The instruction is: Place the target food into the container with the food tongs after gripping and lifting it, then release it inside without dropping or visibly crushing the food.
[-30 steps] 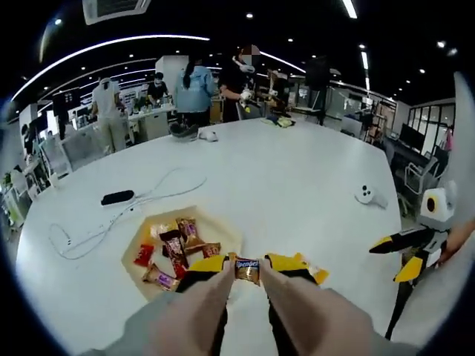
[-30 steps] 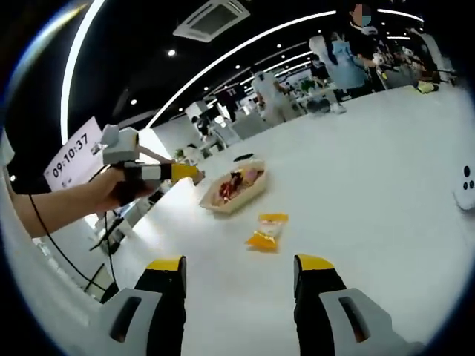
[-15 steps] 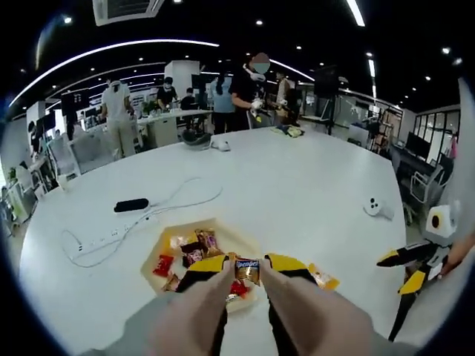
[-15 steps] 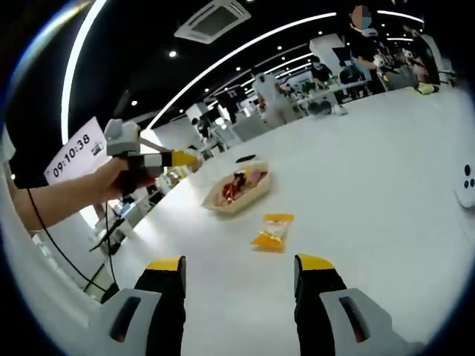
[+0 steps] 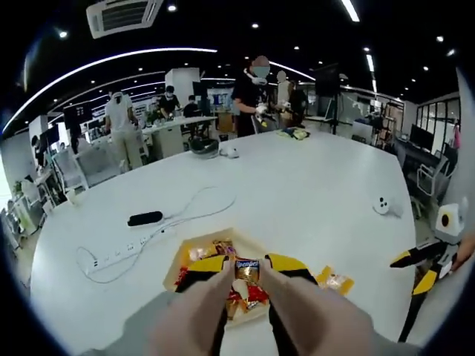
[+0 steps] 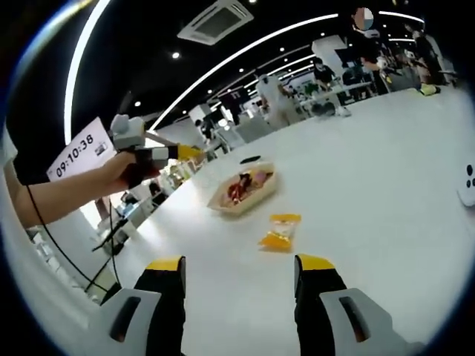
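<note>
The wrapped candy sits clenched between the jaws of our left tool, held above the tray of assorted sweets at 6 o'clock in the left gripper view. We judge gripping and lifting done; lowering and releasing inside the tray remain. Our right tool hangs with its jaws spread and nothing between them, well apart from the tray. An orange packet lies on the white surface just beside the tray, toward 5 o'clock.
</note>
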